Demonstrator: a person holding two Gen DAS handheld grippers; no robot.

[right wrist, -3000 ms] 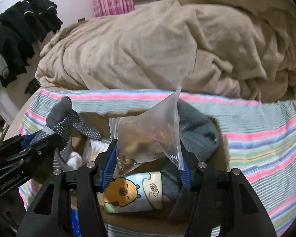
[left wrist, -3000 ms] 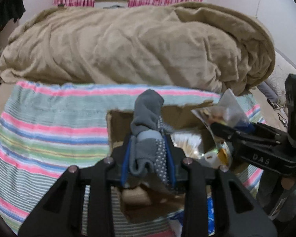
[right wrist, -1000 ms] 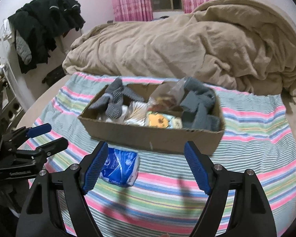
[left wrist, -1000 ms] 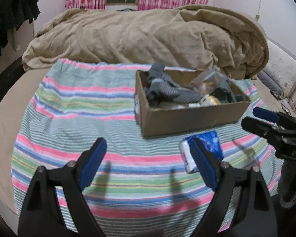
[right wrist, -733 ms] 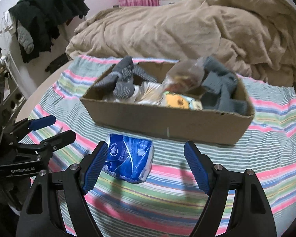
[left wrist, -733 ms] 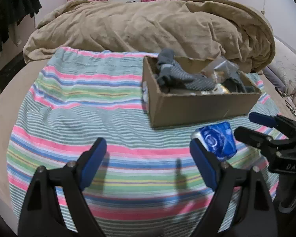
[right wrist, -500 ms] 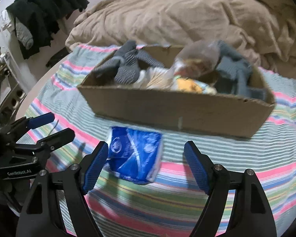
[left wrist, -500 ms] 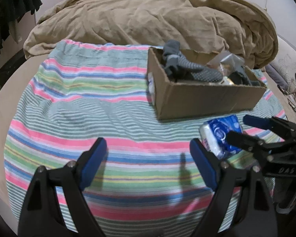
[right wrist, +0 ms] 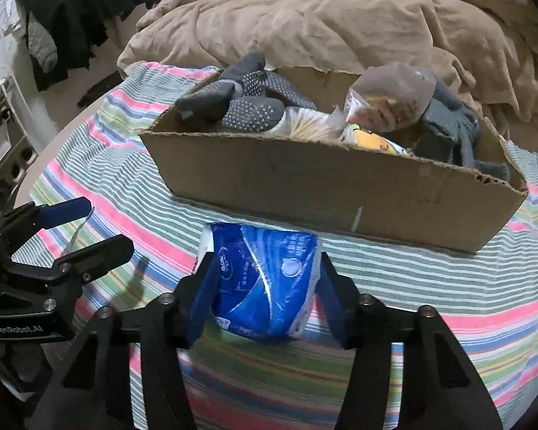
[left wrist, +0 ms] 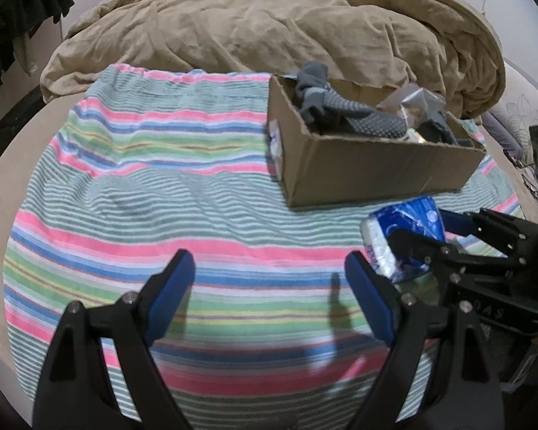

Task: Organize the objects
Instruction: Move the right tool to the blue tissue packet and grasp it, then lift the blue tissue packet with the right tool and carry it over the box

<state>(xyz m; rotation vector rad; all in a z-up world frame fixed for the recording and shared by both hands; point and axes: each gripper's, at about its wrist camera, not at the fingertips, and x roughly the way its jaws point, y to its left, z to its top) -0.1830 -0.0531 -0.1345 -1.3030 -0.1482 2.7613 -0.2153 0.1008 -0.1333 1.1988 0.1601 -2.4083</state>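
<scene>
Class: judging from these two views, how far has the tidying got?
Done: socks and a snack bag lie in the cardboard box. In hand: the right gripper grips the blue tissue pack. Left: boxing that pack. The left gripper is open.

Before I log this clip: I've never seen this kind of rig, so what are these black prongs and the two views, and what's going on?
No robot here: a person holds a two-finger gripper in each hand, each with a fisheye camera looking along its fingers. In the left wrist view, the left gripper is open and empty above the striped blanket. In the right wrist view, the right gripper has its blue pads on both sides of a blue tissue pack, closing on it where it lies in front of the cardboard box. The box holds grey dotted socks, a clear plastic bag and other small items. A beige duvet is bunched up behind.
</scene>
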